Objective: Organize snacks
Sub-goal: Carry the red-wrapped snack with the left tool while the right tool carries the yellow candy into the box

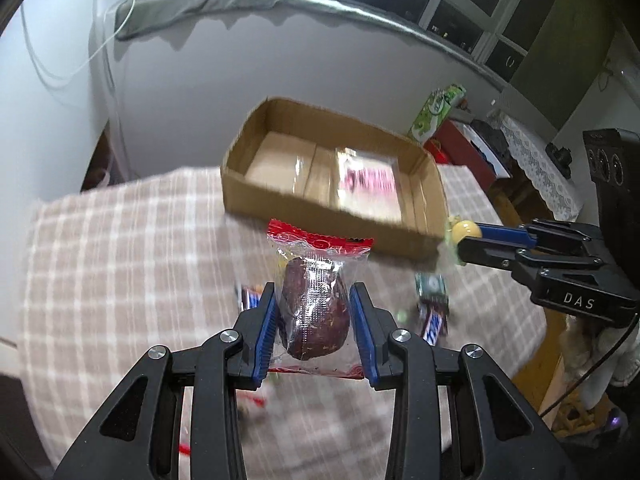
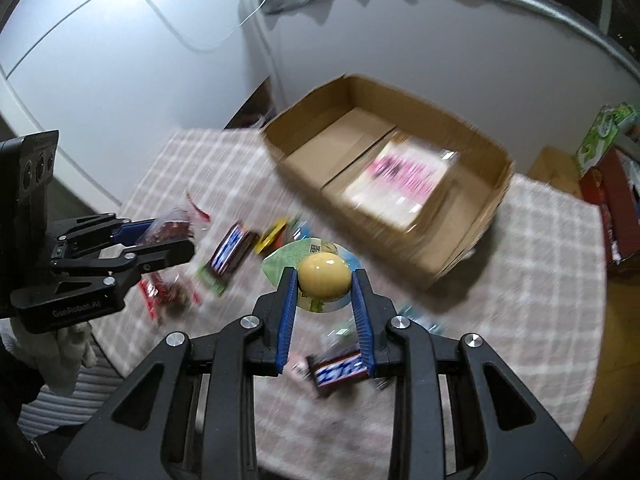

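We hold a gripper in each hand above a table covered by a checked cloth (image 1: 120,240). Our left gripper (image 1: 314,312) is closed narrowly on a clear packet with red ends (image 1: 316,300) holding a dark reddish-brown cake, its blue pads pressing both sides. Our right gripper (image 2: 325,280) is closed just as narrowly on a pale yellow jelly cup (image 2: 324,276) with a green-and-white lid. Both snacks hang clear of the cloth.

Ahead sits an open cardboard box (image 1: 320,216), which already holds a flat packet with pink print (image 2: 404,180). Loose on the cloth, several snacks remain, among them two chocolate bars (image 2: 232,252) (image 2: 340,372) in blue-and-white wrappers; the blur makes the smaller ones hard to name.

To do this step well, we should carry both snacks over the near wall of the box, keep the two grippers apart, lower each onto bare cardboard beside the pink packet, and only then open.
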A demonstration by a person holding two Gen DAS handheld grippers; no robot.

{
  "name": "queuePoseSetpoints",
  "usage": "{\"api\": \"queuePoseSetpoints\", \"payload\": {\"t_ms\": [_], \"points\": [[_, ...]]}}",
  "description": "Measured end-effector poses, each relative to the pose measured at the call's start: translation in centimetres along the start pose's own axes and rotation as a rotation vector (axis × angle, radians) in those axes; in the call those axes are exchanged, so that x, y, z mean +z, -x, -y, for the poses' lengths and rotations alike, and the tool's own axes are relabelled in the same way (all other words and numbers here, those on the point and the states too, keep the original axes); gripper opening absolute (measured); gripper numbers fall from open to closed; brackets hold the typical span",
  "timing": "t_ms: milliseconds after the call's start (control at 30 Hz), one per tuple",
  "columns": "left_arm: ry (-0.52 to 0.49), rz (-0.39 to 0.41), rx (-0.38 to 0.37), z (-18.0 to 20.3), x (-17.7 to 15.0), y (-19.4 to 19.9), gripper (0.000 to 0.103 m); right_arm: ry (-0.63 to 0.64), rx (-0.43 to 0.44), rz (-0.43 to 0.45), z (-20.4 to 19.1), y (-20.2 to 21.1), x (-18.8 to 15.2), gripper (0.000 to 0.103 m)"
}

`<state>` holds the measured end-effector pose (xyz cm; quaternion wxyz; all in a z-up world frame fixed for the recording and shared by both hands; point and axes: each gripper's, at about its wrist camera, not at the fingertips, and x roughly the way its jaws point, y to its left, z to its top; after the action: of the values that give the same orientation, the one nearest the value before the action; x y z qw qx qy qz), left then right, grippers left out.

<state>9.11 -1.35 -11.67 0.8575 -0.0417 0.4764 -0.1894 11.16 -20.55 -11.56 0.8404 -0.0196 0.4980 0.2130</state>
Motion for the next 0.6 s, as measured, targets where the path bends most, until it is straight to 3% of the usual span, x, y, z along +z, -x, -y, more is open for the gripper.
{"api": "queuePoseSetpoints", "payload": {"t_ms": [300, 600], "points": [[-0.008, 0.031, -0.001, -0.4, 4.7, -1.6, 0.034, -0.029, -0.056, 0.031, 3.5, 0.0, 3.2, 0.028], [-0.031, -0.004, 0.025, -0.3, 7.8, -5.3, 0.034, -0.059, -0.112, 0.009, 6.5, -2.4, 5.5, 0.028]]}}
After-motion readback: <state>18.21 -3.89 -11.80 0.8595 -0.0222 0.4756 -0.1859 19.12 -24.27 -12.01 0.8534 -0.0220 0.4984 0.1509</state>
